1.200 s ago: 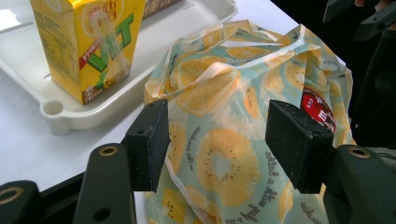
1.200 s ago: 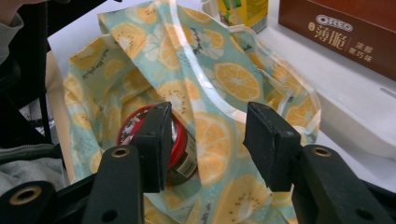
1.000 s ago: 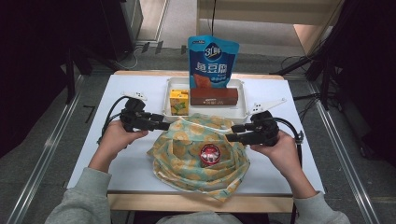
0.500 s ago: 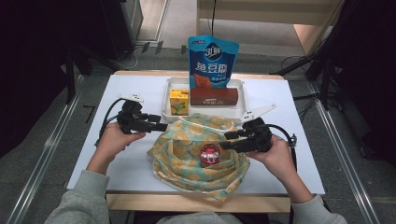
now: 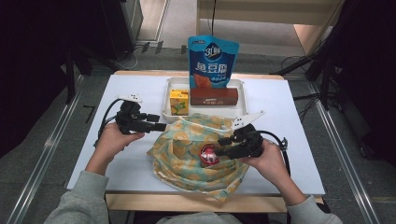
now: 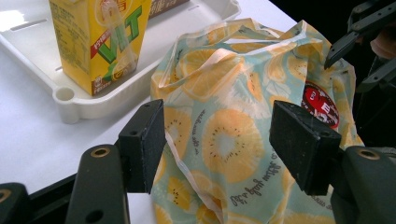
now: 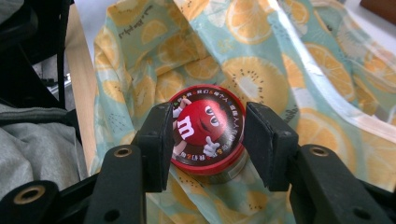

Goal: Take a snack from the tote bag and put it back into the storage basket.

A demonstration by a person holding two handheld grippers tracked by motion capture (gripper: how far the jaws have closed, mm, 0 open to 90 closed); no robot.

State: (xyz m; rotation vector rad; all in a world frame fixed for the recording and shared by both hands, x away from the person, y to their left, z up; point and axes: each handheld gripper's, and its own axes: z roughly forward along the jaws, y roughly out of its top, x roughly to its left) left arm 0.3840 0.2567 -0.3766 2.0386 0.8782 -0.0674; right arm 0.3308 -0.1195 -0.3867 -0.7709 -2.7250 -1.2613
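A cloth bag printed with orange and kiwi slices lies crumpled at the table's front centre. A round tin with a red lid rests on it. My right gripper points left at the tin. In the right gripper view the jaws of my right gripper stand open on either side of the tin; I cannot tell whether the pads touch it. My left gripper is at the bag's left edge. Its open jaws frame the bag's fabric without pinching it.
A white tray behind the bag holds a yellow juice carton, a brown box and an upright blue pouch. The carton stands close to my left gripper. The table's wooden front edge runs near the person's sleeves.
My right gripper has moved left and down from the bag's right side until its jaws stand around the red tin. The left gripper, the tin and the bag have stayed put.
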